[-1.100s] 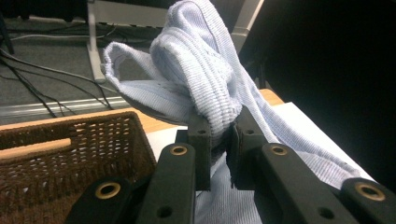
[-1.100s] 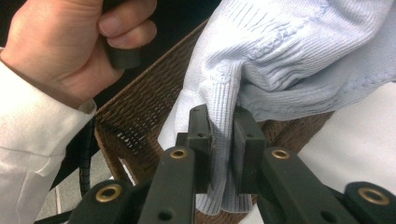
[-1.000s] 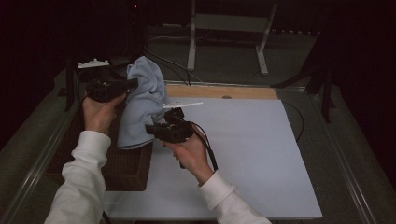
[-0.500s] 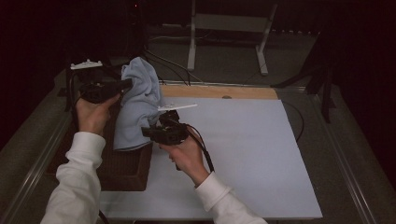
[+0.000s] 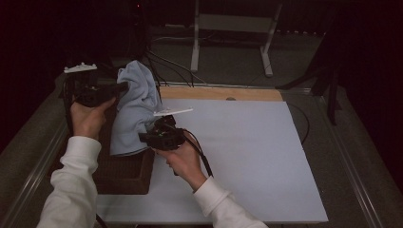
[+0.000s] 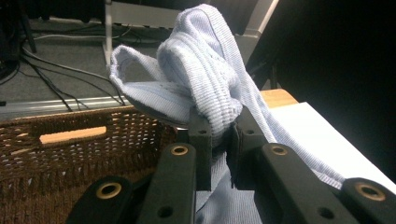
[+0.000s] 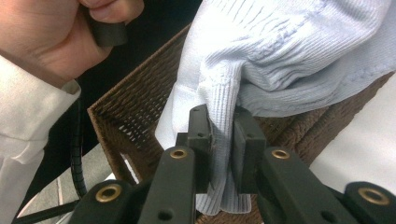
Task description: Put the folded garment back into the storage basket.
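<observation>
My left gripper [image 5: 124,87], upper left of frame, clamps the pale blue cloth [image 5: 135,111] above the wicker basket [image 5: 124,172]. Centre-left, my right gripper [image 5: 142,138] pinches the cloth's lower edge beside the white board [image 5: 247,156].

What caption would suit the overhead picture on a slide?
A person's left gripper and right gripper both pinch a pale blue cloth above a brown wicker basket.

cloth [image 5: 135,107] over basket [image 5: 121,173] | basket on table [image 5: 247,156], left edge
</observation>
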Available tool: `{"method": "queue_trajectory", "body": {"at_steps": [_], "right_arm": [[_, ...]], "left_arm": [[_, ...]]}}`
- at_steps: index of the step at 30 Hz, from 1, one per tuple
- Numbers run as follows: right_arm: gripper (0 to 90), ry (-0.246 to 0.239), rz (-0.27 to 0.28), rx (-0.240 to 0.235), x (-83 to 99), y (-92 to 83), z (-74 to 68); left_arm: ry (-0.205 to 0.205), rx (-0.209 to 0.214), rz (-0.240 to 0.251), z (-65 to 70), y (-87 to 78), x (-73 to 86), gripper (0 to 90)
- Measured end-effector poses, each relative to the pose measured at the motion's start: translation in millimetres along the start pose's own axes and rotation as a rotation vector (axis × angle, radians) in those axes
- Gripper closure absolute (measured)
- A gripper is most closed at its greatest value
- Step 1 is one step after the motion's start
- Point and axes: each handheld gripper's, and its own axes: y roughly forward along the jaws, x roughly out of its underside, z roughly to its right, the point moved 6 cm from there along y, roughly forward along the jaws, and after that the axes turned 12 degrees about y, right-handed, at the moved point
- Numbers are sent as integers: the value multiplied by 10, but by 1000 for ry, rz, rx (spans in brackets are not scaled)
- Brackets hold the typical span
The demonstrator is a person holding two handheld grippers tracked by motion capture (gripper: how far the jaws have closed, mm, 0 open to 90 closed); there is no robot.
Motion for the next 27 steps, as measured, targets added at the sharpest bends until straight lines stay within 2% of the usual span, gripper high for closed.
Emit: {"method": "queue_trajectory", "body": {"at_steps": [17,27], "right_arm": [[809,3,-20,-2,80,143,-54],[808,-13,-30,2,132,236,-121]], "left_arm": [[-9,-21,-10,-116,-62,98,820],[-14,-34,-11,-195,-126,151,820]]}}
